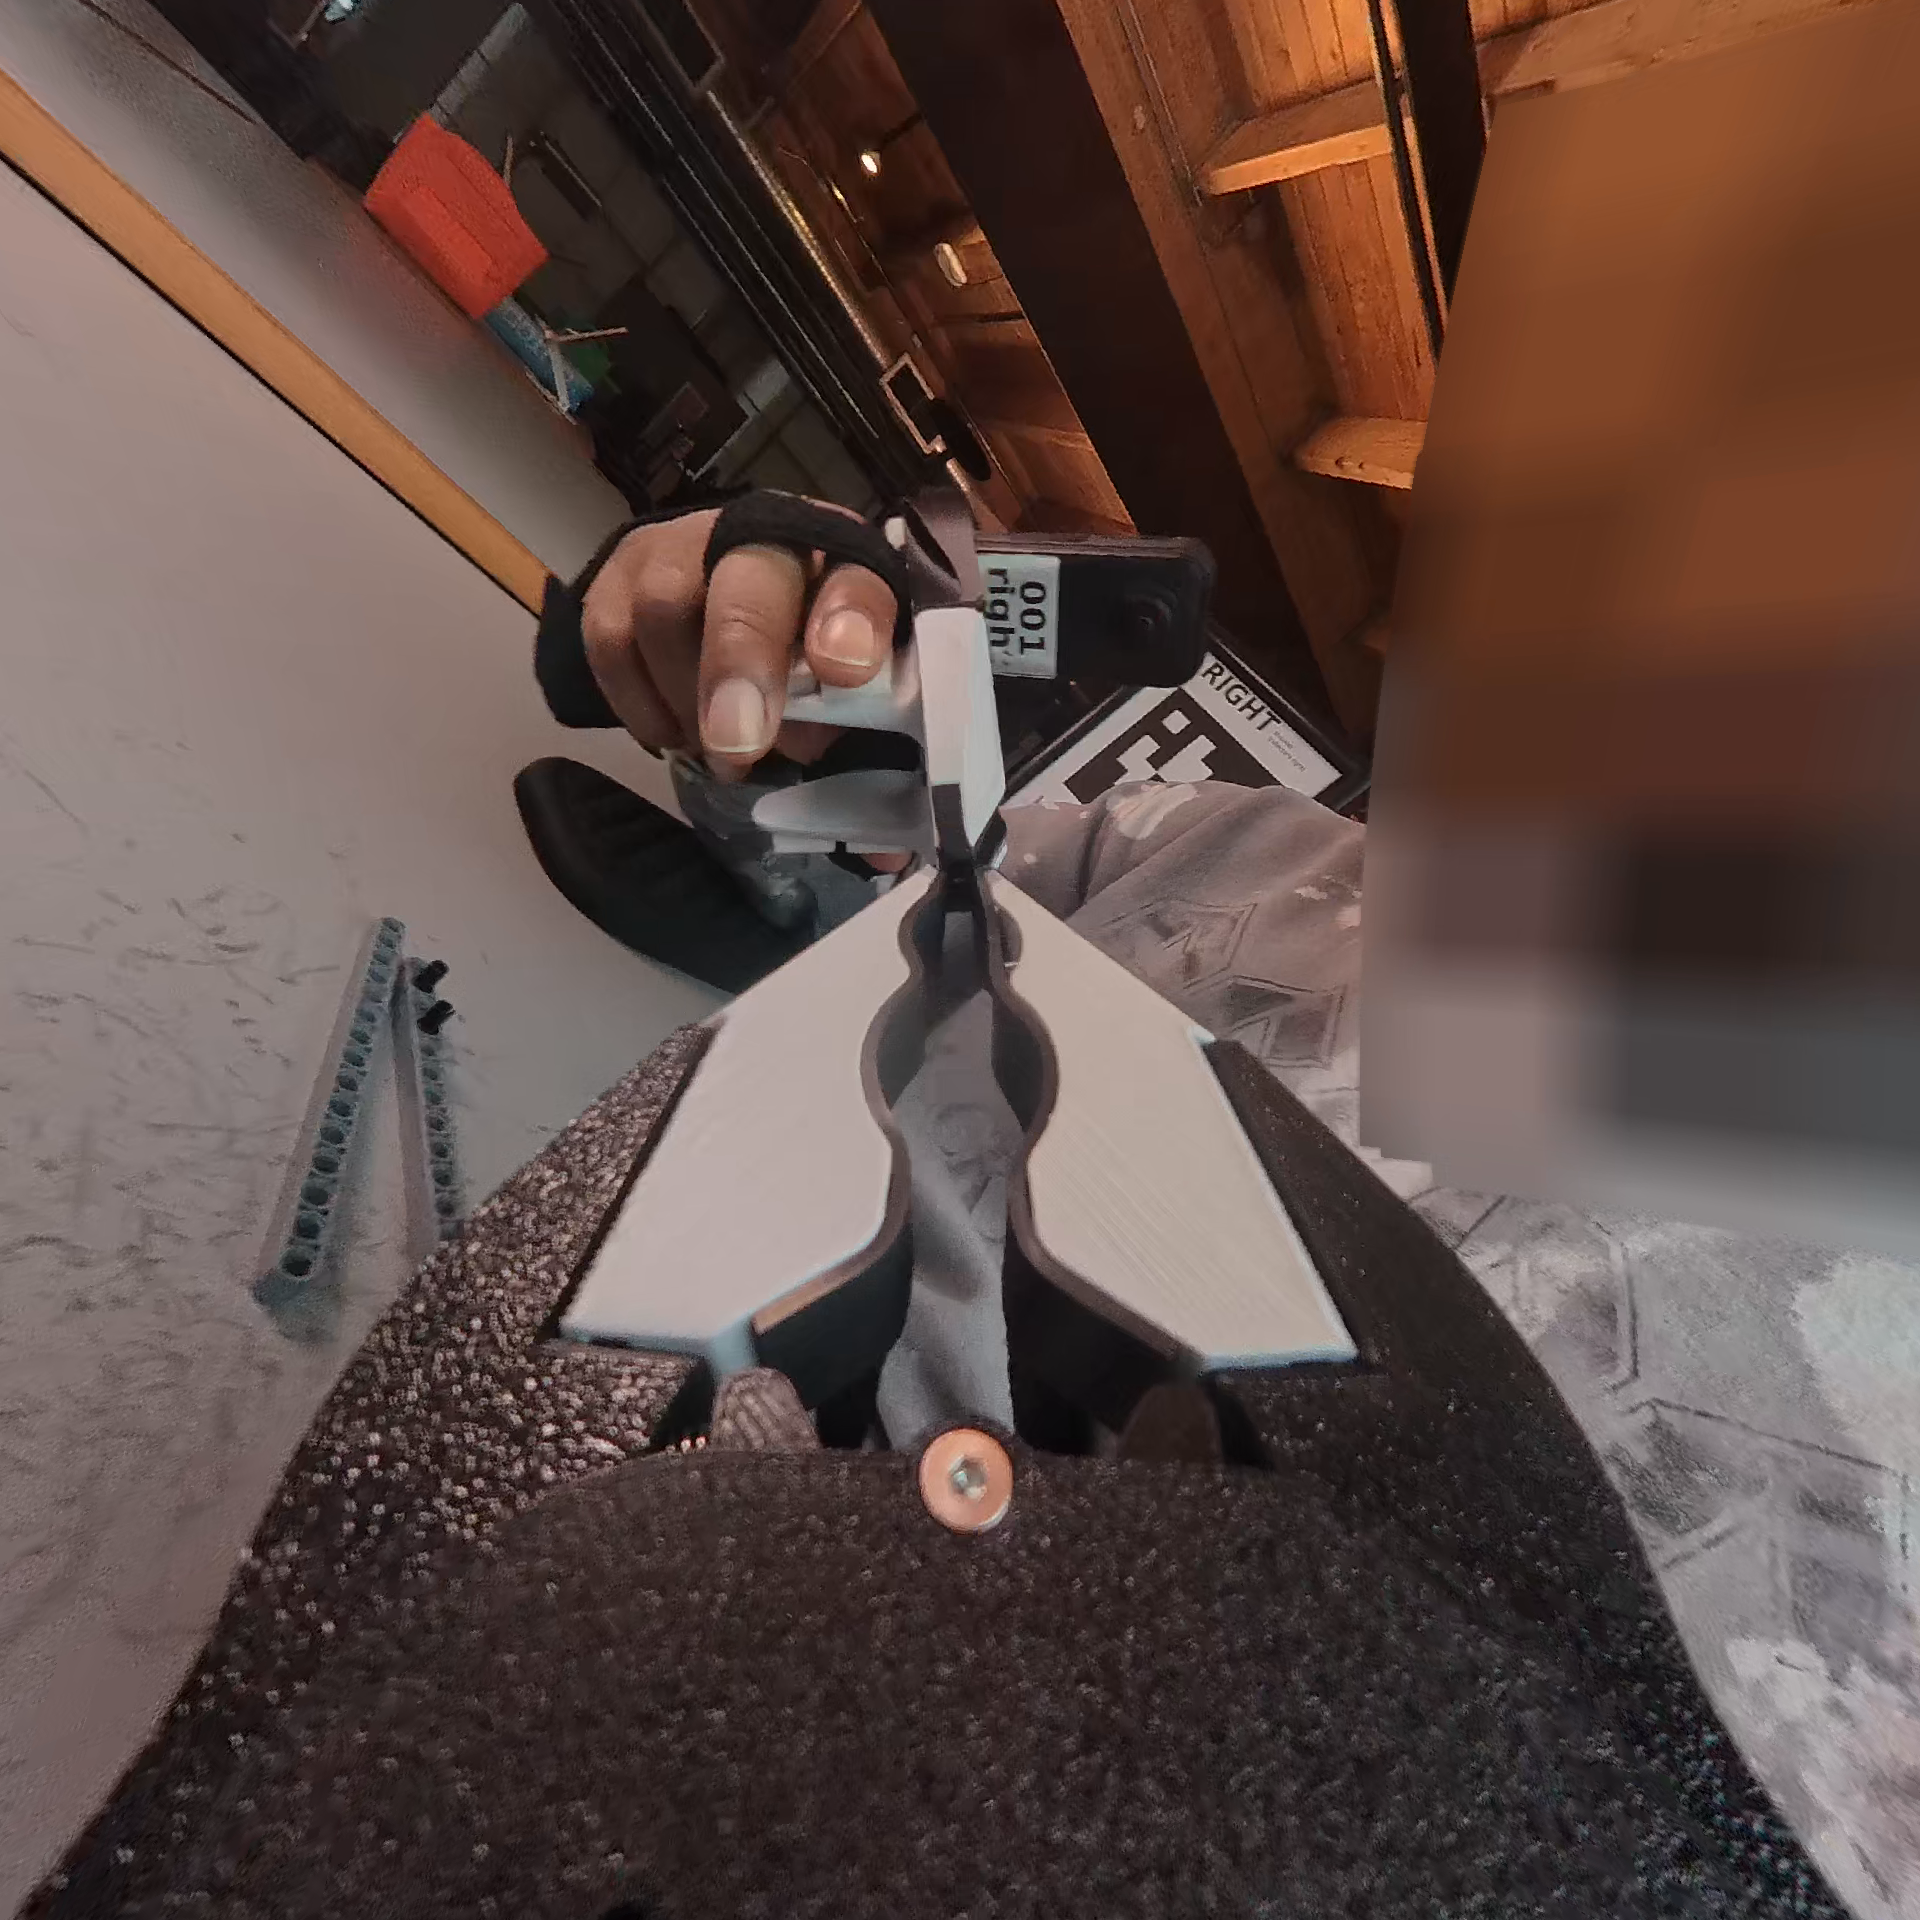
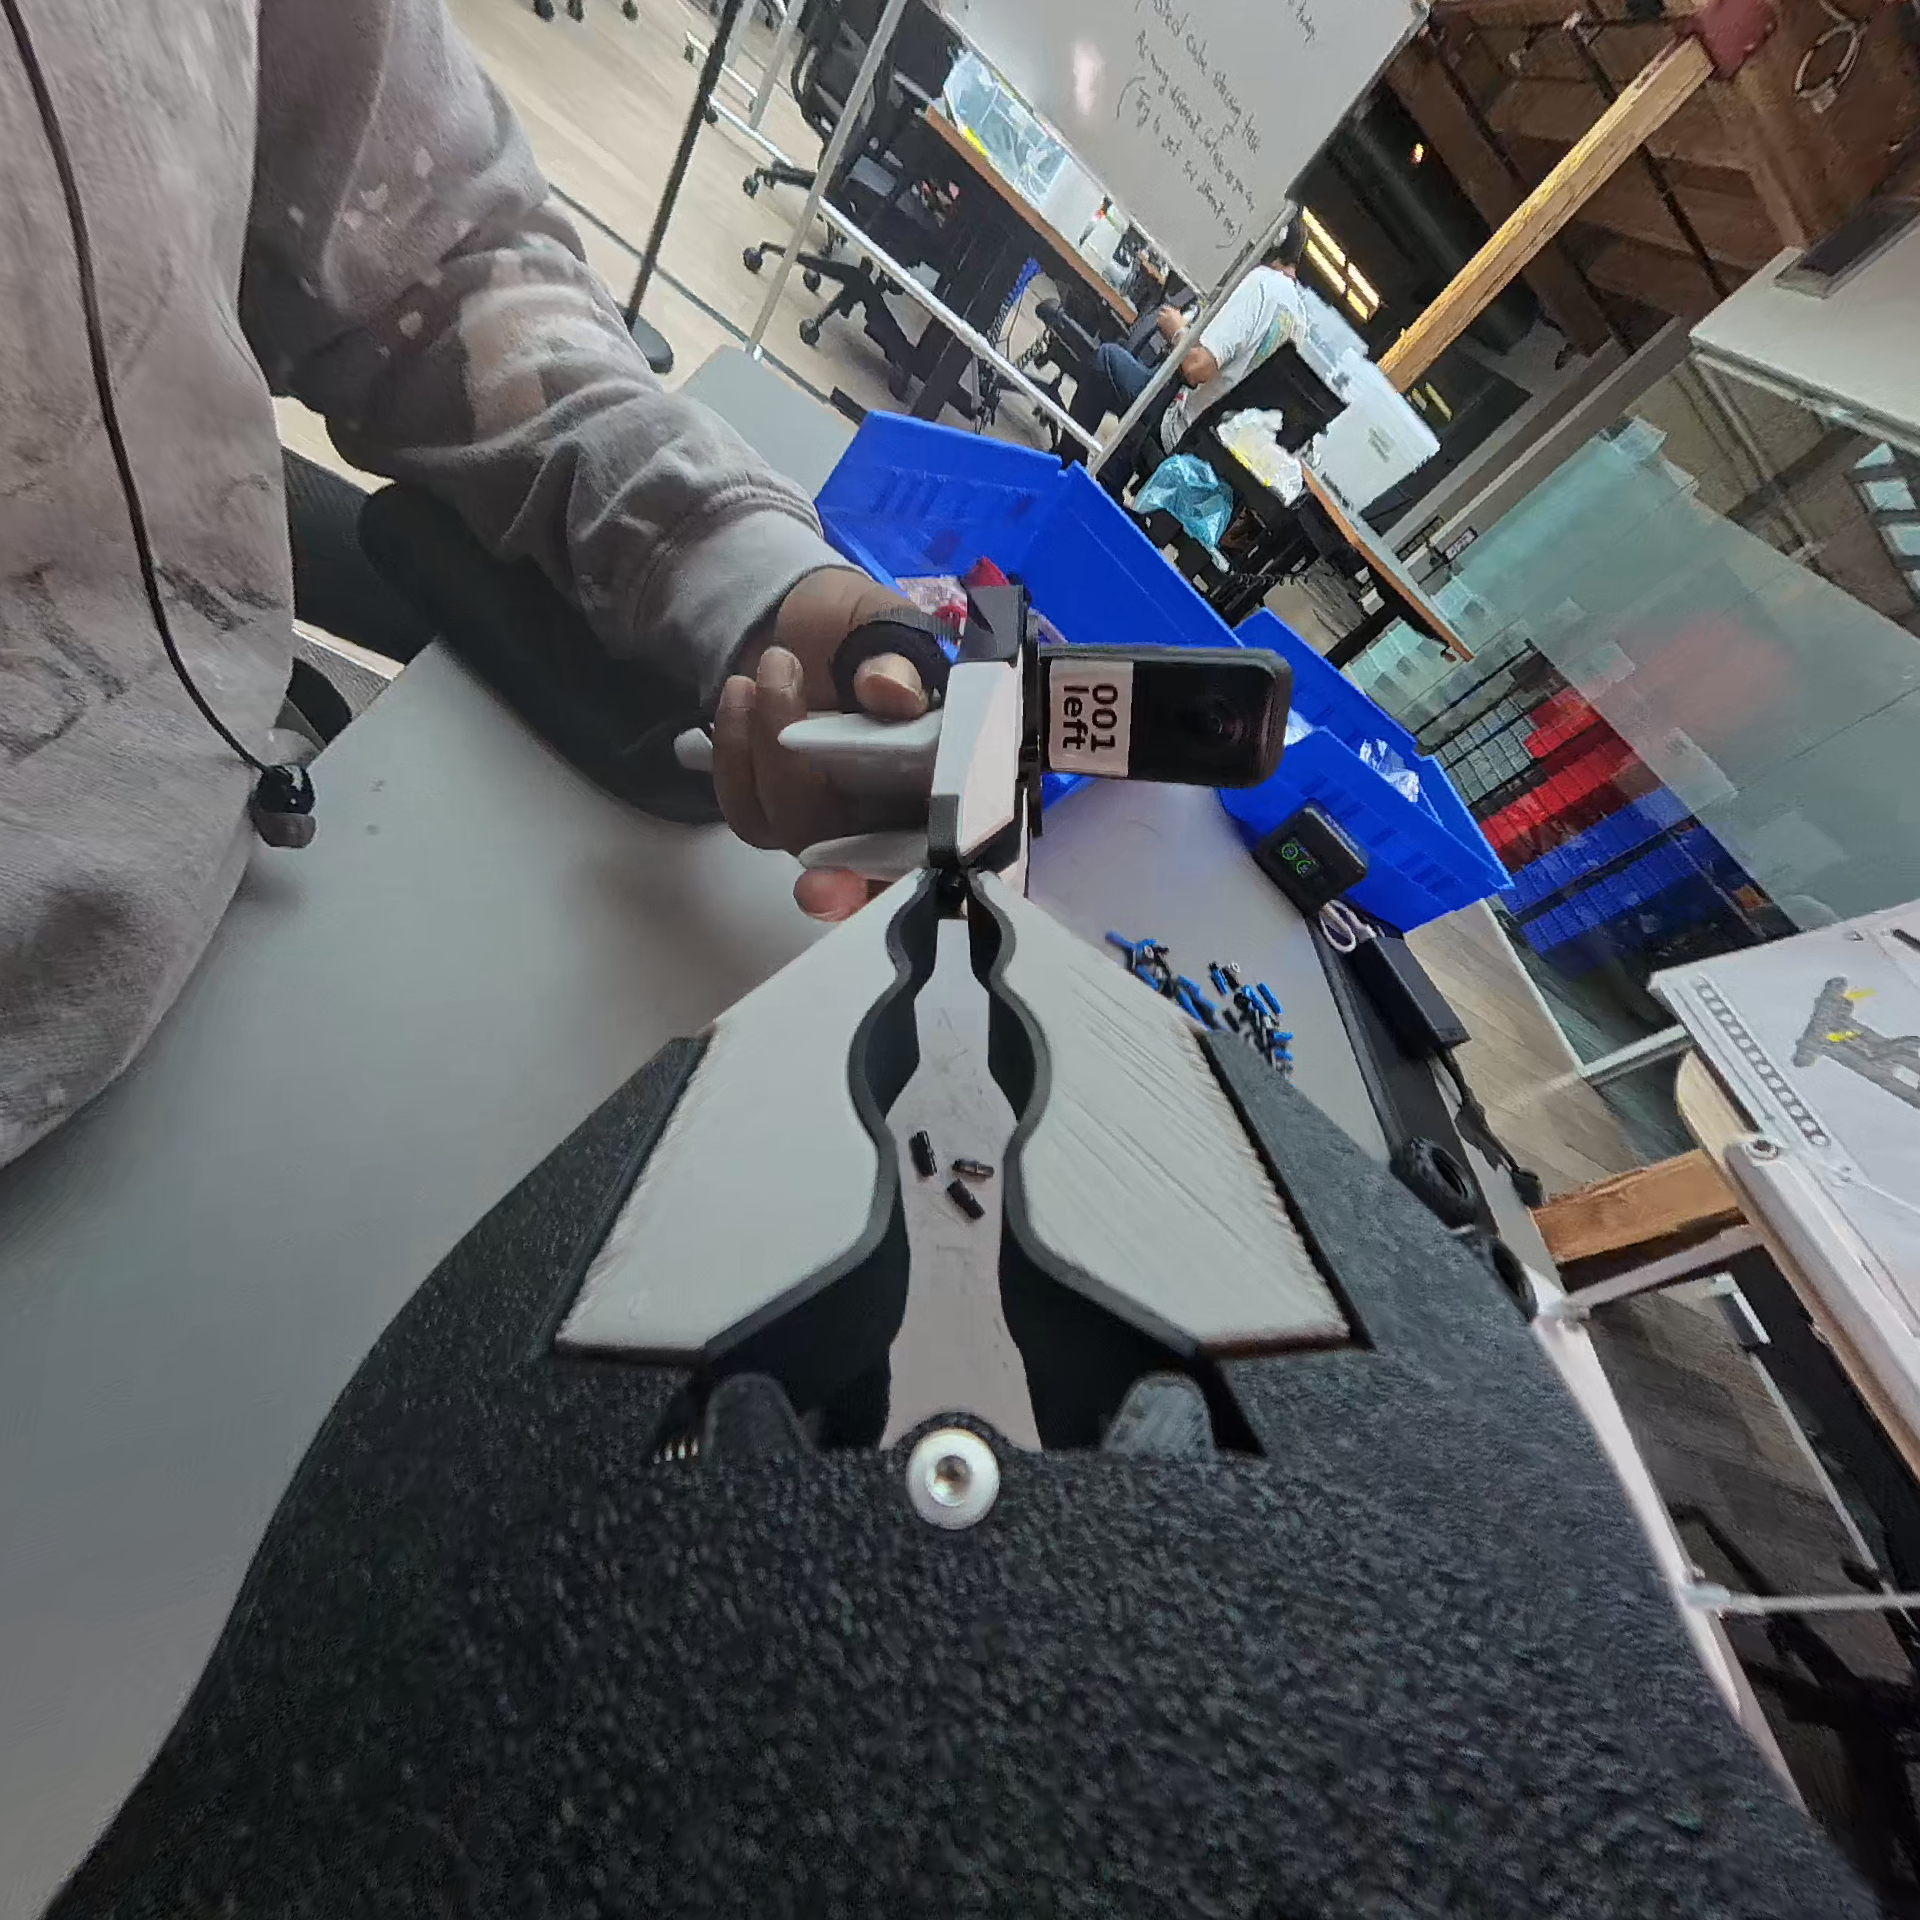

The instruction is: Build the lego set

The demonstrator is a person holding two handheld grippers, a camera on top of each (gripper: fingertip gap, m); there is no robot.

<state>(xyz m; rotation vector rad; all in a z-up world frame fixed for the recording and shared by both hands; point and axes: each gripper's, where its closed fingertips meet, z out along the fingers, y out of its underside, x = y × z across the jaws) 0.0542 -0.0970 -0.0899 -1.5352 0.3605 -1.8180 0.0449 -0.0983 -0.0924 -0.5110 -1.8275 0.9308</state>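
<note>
Grey worktable (image 2: 416, 1039) in an open workshop, both claws meeting tip to tip.
My left gripper (image 1: 961, 883) and right gripper (image 2: 951, 894) look pinched narrow on one tiny black plastic pin (image 1: 954, 831): light, stiff, slippery; grip its ends.

Two grippers raised above the table (image 2: 436, 1039), tip to tip: left gripper (image 1: 961, 904) meeting right gripper (image 2: 951, 904) head-on, jaws of each nearly closed on something small at the tips (too small to name); long beam (image 1: 332, 1112) lying flat on the table at left in the left wrist view, with a second beam (image 1: 428, 1101) just beside it to the right and two small pins (image 1: 431, 992) at its far end; three loose pins (image 2: 951, 1174) on the table below the right gripper; heap of small parts (image 2: 1210, 992) farther right; bins (image 2: 1164, 644) behind that heap; instruction sheet (image 2: 1829, 1081) far right, apart from the table.
</note>
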